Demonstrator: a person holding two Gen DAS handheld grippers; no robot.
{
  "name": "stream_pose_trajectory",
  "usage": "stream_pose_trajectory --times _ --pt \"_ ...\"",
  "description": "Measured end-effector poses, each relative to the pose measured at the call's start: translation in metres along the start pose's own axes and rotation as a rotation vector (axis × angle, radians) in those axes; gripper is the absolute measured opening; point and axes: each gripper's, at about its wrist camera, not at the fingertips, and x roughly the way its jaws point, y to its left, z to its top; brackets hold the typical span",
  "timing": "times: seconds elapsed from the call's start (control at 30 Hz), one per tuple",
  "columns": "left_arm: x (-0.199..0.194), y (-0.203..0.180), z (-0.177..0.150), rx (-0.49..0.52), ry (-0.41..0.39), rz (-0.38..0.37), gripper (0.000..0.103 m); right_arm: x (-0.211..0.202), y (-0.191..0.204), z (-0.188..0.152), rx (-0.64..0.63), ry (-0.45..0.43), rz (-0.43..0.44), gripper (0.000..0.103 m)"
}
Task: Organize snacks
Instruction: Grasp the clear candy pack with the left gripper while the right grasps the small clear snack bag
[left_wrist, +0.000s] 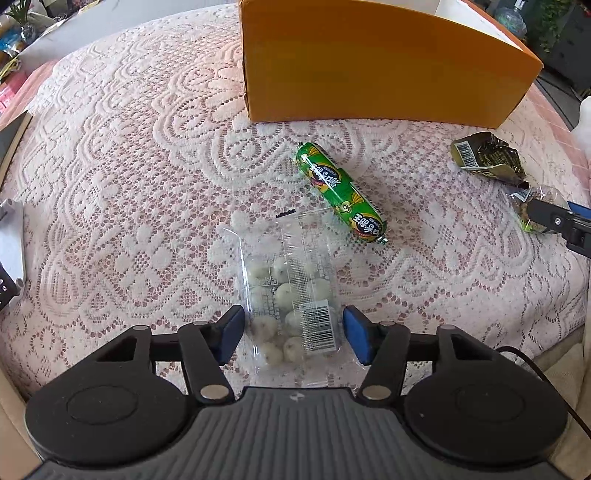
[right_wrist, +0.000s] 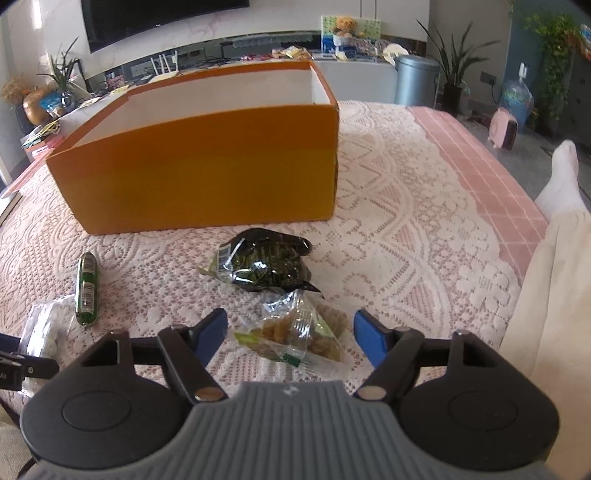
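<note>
Blue fingers (left_wrist: 232, 332) of left gripper (left_wrist: 293, 334) apart, straddling clear bag of white balls (left_wrist: 290, 306); right gripper (right_wrist: 290, 338) likewise apart around clear packet of brown snacks (right_wrist: 295, 341). Advice: close gently on film, lift, carry to orange box (right_wrist: 207, 170). Box floor hidden; pad contact unclear through the film

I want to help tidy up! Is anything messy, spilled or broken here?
Nothing is spilled or torn. Four snacks lie loose on the lace cloth in front of the orange box rather than in it: a green sausage stick, a crumpled dark packet, a clear bag of white balls and a clear bag of golden pieces.
</note>
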Motion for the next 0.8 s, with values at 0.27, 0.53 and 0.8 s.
stream_pose_trajectory --times 0.27,0.53,0.8 --pt "-0.003 0.001 0.0 -0.02 -0.018 -0.023 0.063 0.008 -0.002 -0.004 0.019 0.043 0.023 0.066" --pt "-0.011 0.002 -0.001 -0.062 -0.054 -0.057 0.062 0.007 0.005 -0.009 -0.031 0.05 0.014 0.063" --pt "-0.024 -0.003 0.0 -0.083 -0.094 -0.096 0.062 0.0 0.011 -0.013 -0.072 0.038 0.01 0.053"
